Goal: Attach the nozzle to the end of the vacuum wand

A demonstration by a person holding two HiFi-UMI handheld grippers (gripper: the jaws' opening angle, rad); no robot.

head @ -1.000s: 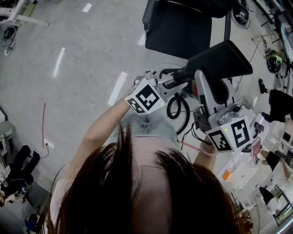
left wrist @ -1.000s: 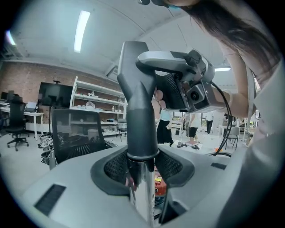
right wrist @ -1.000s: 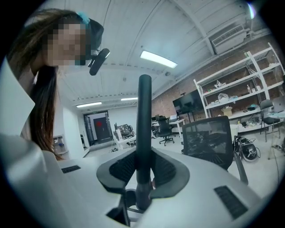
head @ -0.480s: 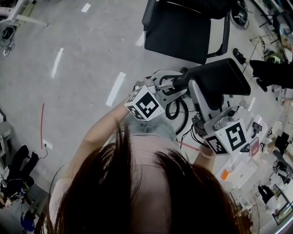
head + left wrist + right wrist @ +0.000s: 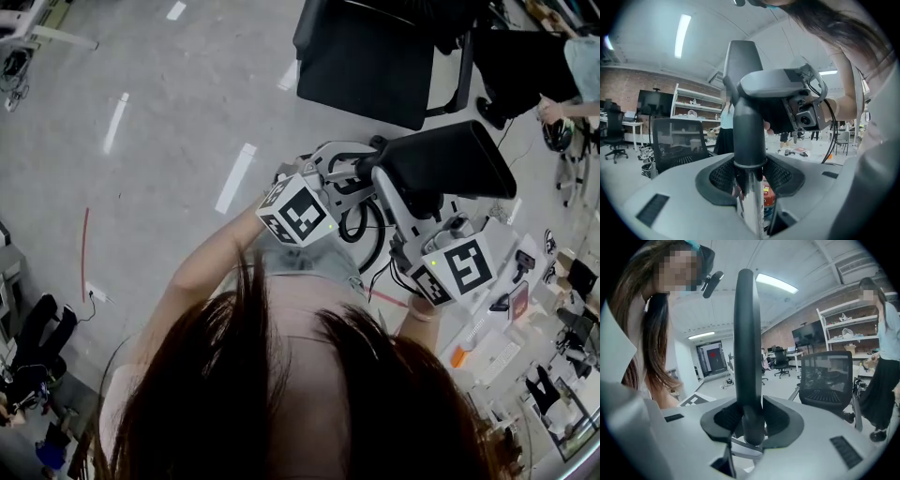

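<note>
The black nozzle [image 5: 441, 159] is a wide flat head on a round neck. In the left gripper view the nozzle [image 5: 743, 93] rises from a collar that sits over the top of the silver vacuum wand [image 5: 752, 206]. My left gripper [image 5: 750, 180] is shut on the wand just under that collar. In the right gripper view the nozzle [image 5: 746, 343] stands edge-on, and my right gripper [image 5: 752, 423] holds its neck between the pads. Those jaws have just been opening a little, with the pads still against the neck. Both grippers, the left gripper [image 5: 361, 173] and the right gripper [image 5: 401, 192], meet in front of my body.
A black mesh office chair [image 5: 375, 52] stands just beyond the nozzle. A person in a black skirt [image 5: 525, 56] is at the far right. A black cable loop [image 5: 361, 225] hangs under the grippers. A cluttered desk [image 5: 506, 337] lies to the right.
The nozzle and my right gripper have come down and toward the left gripper. The left gripper stayed put. A person has walked into the top right corner.
</note>
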